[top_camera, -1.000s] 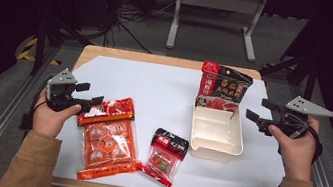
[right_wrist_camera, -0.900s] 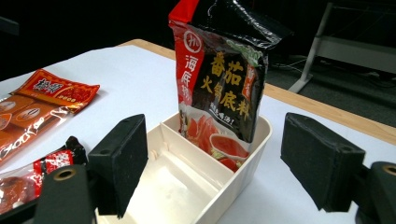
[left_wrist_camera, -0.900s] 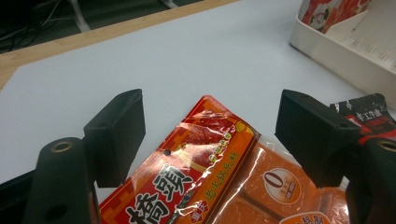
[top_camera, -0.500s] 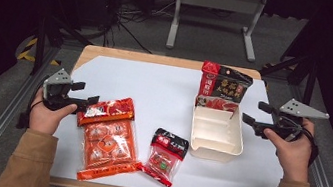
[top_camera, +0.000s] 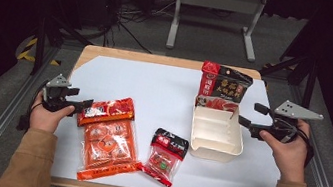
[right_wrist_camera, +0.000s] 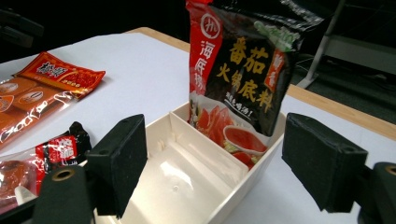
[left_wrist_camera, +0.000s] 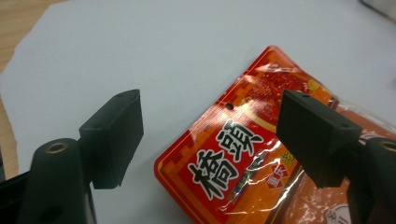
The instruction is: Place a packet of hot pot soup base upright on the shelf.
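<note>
The bench point(top_camera: 163, 98), under a white sheet, spans the middle of the high view. A cream tray point(top_camera: 216, 134) with a divider sits right of centre; a dark sauce bag point(top_camera: 224, 85) stands upright in its far compartment, and the near one is bare. The big red pack point(top_camera: 107, 137) lies flat at lower left, with a small red-and-black pouch point(top_camera: 164, 156) just right of it, apart from the tray.

The left gripper point(top_camera: 82, 106) hovers at the red pack's top edge, jaws spread wide on either side of its header corner, pads not pressing, nothing held. The right gripper point(top_camera: 247, 114) waits at the tray's right rim, jaws also wide and empty.

Risks, as I judge them: the pack lies flat, so the jaws may scrape the sheet or drag it up with the film. A pinch on the thin header alone could let the heavy body swing, slip or tear. Pushing sideways may slide the pack into the pouch.

Writing: the left gripper view shows large black characters 橋頭 on the pack's header point(left_wrist_camera: 233, 154). The right gripper view shows 番茄火锅底料 and 海底捞 down the sauce bag point(right_wrist_camera: 243, 70).
</note>
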Available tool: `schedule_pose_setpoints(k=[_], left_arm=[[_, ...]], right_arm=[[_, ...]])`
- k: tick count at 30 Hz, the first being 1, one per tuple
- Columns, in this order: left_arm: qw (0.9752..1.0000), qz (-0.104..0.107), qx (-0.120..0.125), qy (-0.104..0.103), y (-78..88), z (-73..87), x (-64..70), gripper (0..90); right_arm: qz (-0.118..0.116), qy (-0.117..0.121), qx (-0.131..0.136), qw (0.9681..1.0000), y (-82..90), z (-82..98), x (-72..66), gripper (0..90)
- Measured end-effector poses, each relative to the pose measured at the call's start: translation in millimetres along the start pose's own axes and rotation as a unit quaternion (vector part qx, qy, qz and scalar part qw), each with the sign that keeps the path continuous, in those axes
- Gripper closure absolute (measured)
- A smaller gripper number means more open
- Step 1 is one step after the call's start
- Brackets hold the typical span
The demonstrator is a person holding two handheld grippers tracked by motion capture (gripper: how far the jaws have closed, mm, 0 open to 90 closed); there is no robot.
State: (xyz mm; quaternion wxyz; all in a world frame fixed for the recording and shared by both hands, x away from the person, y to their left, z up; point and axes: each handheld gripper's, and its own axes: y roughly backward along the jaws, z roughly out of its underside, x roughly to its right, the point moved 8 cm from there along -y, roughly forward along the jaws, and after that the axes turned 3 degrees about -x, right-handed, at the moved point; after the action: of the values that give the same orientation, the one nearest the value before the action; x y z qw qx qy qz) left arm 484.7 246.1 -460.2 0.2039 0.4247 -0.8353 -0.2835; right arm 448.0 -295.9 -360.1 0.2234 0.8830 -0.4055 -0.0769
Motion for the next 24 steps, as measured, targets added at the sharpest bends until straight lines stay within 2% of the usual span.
schedule_pose_setpoints(k=[5, 11, 15, 24], left_arm=[[0.9999, -0.005, -0.012, 0.005, -7.8, 8.3, -4.6, 24.1], [0.9991, -0.005, -0.038, 0.017, -16.4, 19.1, -9.5, 26.6], [0.9982, 0.006, -0.049, 0.033, -20.2, 24.4, -9.5, 26.8], [0.9967, 0.038, -0.060, 0.039, -22.0, 26.9, -4.1, 30.6]], right_arm=[[-0.001, 0.010, -0.011, 0.9999, -4.7, 2.4, -2.6, 22.6], [0.002, 0.003, -0.009, 1.0000, -2.2, 4.1, 0.5, 22.5], [0.001, 0.001, -0.012, 0.9999, -4.6, 5.8, 1.1, 22.5], [-0.004, -0.001, -0.020, 0.9998, -9.4, 9.7, -0.5, 22.4]])
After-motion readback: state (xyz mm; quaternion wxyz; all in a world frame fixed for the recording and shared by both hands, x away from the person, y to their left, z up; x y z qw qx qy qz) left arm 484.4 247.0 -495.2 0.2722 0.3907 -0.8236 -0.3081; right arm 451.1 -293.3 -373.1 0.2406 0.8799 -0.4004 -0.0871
